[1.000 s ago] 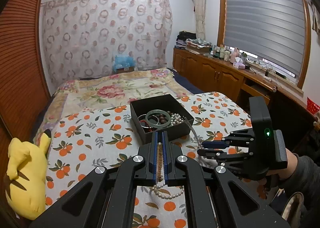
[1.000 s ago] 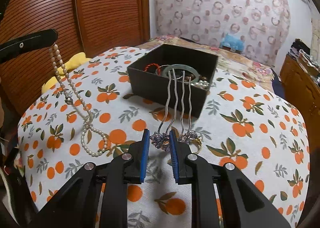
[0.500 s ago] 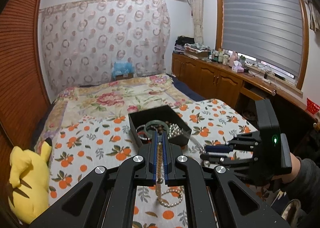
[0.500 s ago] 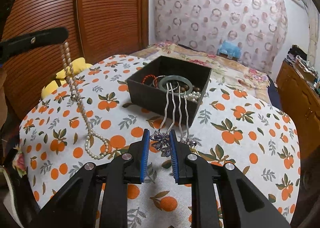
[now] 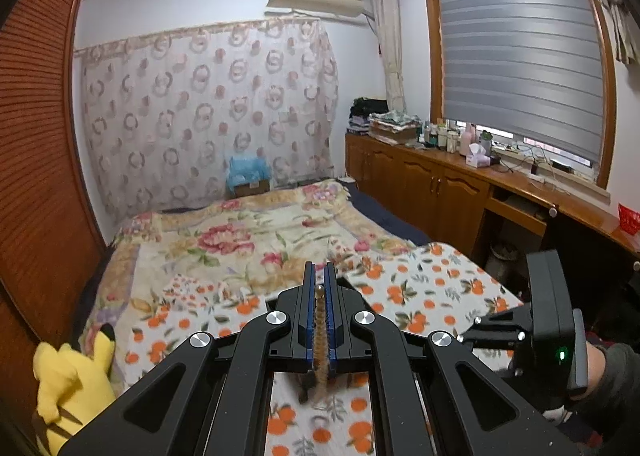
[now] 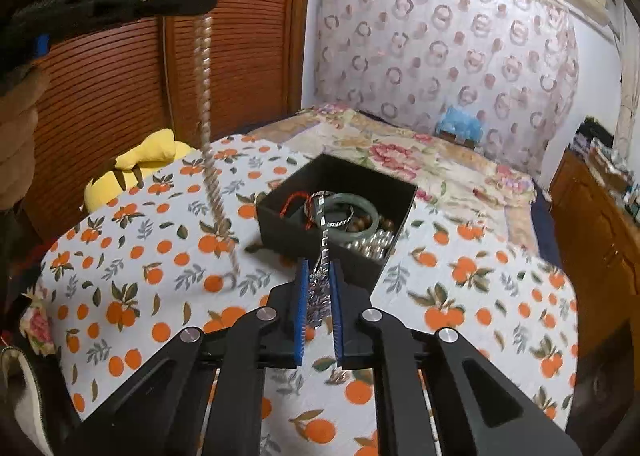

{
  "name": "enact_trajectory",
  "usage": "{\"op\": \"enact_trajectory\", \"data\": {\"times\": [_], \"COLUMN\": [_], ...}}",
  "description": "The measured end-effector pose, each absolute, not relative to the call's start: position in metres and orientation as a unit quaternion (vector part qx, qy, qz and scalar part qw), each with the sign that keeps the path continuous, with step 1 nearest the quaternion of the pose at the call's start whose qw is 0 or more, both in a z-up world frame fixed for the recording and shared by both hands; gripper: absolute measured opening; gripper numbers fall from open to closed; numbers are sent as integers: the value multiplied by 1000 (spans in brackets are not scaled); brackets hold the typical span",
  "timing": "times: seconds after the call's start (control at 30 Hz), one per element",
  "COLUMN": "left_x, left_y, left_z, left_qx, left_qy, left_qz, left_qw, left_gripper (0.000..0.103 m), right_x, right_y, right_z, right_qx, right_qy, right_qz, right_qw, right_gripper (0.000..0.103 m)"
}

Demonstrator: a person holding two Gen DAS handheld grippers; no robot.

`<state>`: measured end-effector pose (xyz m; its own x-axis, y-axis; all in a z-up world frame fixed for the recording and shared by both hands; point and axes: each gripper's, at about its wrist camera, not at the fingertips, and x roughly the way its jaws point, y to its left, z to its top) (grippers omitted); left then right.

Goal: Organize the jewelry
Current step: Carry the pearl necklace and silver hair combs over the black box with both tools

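Jaws: left gripper [image 5: 319, 298] pinching pearl necklace [image 6: 208, 128]; right gripper [image 6: 319, 288] narrow, clamping silver hairpin [image 6: 320, 280].

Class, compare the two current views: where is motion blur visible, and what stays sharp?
Left wrist view: the orange-print cloth is smeared near the left gripper, the window blind crisp. Right wrist view: the pearl necklace streaks, while the black box and right gripper stay fairly sharp.
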<state>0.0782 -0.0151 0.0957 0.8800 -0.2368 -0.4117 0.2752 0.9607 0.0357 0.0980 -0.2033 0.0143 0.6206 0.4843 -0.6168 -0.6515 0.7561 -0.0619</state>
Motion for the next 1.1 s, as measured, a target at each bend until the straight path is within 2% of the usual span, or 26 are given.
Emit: {"op": "enact_trajectory", "data": {"times": [0.2,0.23,0.27,0.57,0.7,0.83,0.87,0.93,0.97,1.0,1.1], "left_x": [95,97,99,125,134,142,142,143,143,144,148], "left_y": [-16,-16,-15,-16,-18,-17,-17,-16,-17,-17,-19], "left_z": [107,108,110,137,138,129,125,121,117,114,110], "left_qx": [46,46,45,43,42,38,38,38,37,36,36], "left_qy": [199,198,198,181,181,189,191,194,197,201,207], "left_qz": [-132,-132,-133,-138,-139,-143,-145,-148,-150,-152,-154], "left_qw": [970,970,970,973,973,971,970,969,968,967,965], "left_gripper": [4,4,4,4,4,4,4,4,4,4,4], "right_x": [118,120,122,145,144,131,128,120,118,115,111], "right_y": [-198,-198,-199,-199,-207,-211,-211,-213,-214,-215,-216], "right_z": [17,20,23,45,30,-8,-16,-32,-38,-43,-53], "right_qx": [-143,-143,-140,-142,-130,-125,-126,-123,-119,-114,-106], "right_qy": [300,298,297,282,303,345,353,370,375,381,396], "right_qz": [321,320,320,322,332,337,340,344,345,348,358], "right_qw": [887,888,889,892,884,867,862,854,852,849,839], "right_gripper": [9,7,0,0,1,1,3,22,38,43,43]}}
